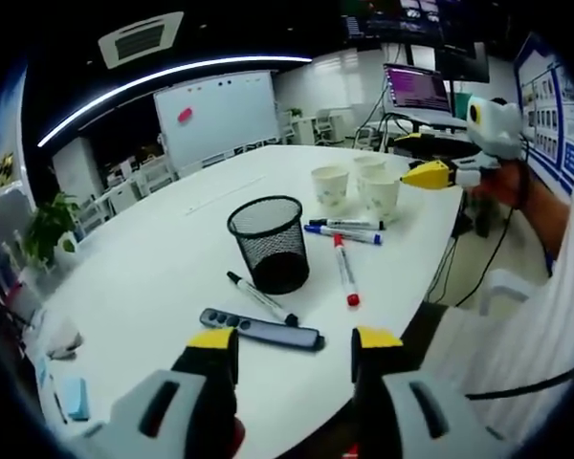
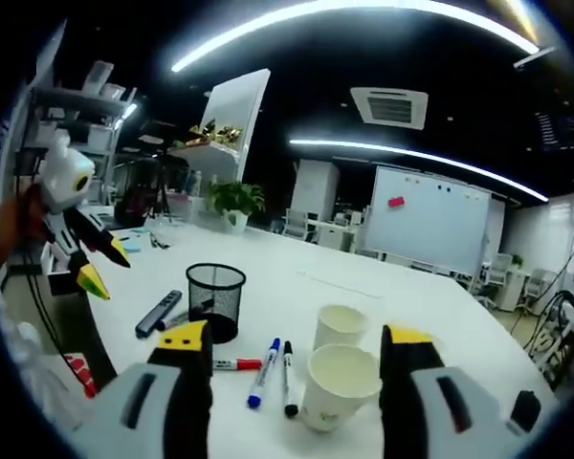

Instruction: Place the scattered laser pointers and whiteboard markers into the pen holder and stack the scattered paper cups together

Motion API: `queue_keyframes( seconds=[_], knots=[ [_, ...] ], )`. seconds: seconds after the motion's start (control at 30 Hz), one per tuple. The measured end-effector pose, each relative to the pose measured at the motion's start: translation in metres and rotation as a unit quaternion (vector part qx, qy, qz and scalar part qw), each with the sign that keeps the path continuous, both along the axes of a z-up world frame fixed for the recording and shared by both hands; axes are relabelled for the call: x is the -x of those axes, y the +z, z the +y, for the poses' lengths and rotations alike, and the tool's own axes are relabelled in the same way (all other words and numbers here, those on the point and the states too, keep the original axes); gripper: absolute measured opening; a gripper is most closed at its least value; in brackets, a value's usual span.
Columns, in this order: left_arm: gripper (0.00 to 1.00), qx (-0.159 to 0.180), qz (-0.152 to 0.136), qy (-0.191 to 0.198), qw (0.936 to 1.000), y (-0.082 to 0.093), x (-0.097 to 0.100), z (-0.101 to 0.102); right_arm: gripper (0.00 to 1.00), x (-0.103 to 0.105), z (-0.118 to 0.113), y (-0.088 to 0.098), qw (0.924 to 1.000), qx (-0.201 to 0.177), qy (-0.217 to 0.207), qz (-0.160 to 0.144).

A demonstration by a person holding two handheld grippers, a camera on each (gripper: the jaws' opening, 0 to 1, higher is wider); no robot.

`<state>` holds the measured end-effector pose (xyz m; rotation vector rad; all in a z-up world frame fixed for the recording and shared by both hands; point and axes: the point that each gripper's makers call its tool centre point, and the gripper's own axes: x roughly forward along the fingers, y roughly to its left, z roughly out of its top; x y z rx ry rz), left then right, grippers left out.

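Note:
A black mesh pen holder [image 1: 269, 242] stands mid-table on the white table [image 1: 163, 268]. Beside it lie a black marker [image 1: 261, 297], a red marker [image 1: 345, 271], a blue marker [image 1: 342, 232] and another black marker [image 1: 349, 224]. A dark laser pointer [image 1: 261, 329] lies just ahead of my left gripper [image 1: 295, 339], which is open and holds nothing. Three paper cups [image 1: 330, 185] stand beyond the markers. My right gripper [image 2: 297, 339] is open, and the nearest cup [image 2: 340, 382] stands just ahead between its jaws. A second cup [image 2: 341, 325] stands behind it, with the pen holder [image 2: 215, 299] to the left.
The table's near edge [image 1: 430, 287] curves past the markers, and a person's sleeve hangs beyond it. A whiteboard [image 1: 216, 115] and chairs stand behind the table, and a potted plant [image 1: 48, 229] at the left. Blue sticky pads [image 1: 74, 397] lie near my left jaw.

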<state>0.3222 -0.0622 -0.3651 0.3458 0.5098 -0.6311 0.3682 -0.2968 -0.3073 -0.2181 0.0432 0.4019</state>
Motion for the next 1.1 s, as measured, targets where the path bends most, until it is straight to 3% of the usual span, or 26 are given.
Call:
queue_keyframes(
  seconds=[0.17,0.5,1.1],
  knots=[
    [0.48,0.001,-0.001,0.005,1.0,0.002,0.001,0.002,0.7,-0.004,-0.007,0.005,0.9998,-0.017,-0.01,-0.005],
    [0.48,0.004,0.0,0.011,0.9999,-0.001,-0.003,0.005,0.65,-0.014,-0.025,-0.004,0.9991,-0.024,-0.033,0.011],
    [0.48,0.002,0.002,0.013,0.9999,-0.004,-0.004,0.005,0.62,-0.031,-0.041,-0.046,0.9963,-0.016,-0.059,0.061]
  ],
)
